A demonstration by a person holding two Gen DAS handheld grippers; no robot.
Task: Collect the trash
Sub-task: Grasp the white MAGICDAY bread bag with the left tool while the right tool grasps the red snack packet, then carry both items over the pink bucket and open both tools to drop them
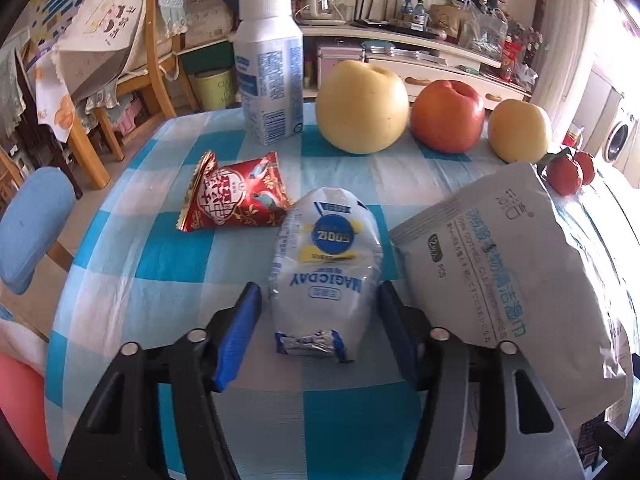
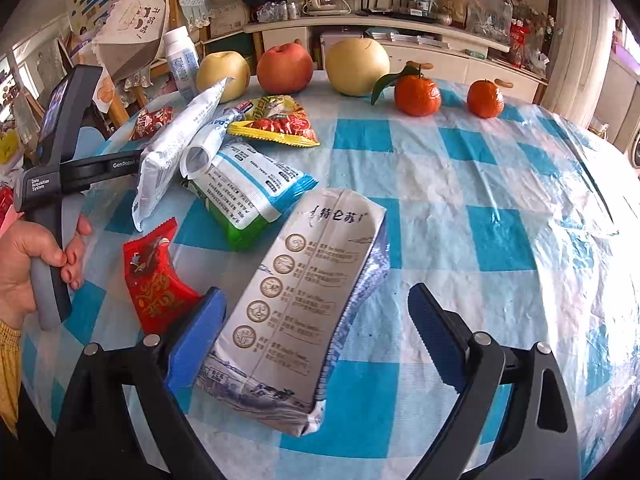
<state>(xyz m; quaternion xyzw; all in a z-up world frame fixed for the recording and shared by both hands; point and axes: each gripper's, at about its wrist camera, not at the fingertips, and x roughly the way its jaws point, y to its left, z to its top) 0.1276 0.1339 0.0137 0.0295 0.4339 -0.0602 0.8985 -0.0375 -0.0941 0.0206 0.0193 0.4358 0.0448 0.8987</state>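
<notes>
Between the wide-spread fingers of the left hand-held gripper (image 1: 318,308) lies a white wrapper (image 1: 326,268).

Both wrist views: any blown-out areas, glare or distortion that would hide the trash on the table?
Left wrist: right edge blown out by window light, washing the grey wipes pack; fisheye bends the table. Right wrist: glare on the plastic-covered tablecloth at right; flattened milk carton stays sharp and readable.

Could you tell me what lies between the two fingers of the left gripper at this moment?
In the left wrist view, the white MAGICDAY wrapper lies on the checked tablecloth between the open fingers of the left gripper, and neither finger touches it.
</notes>
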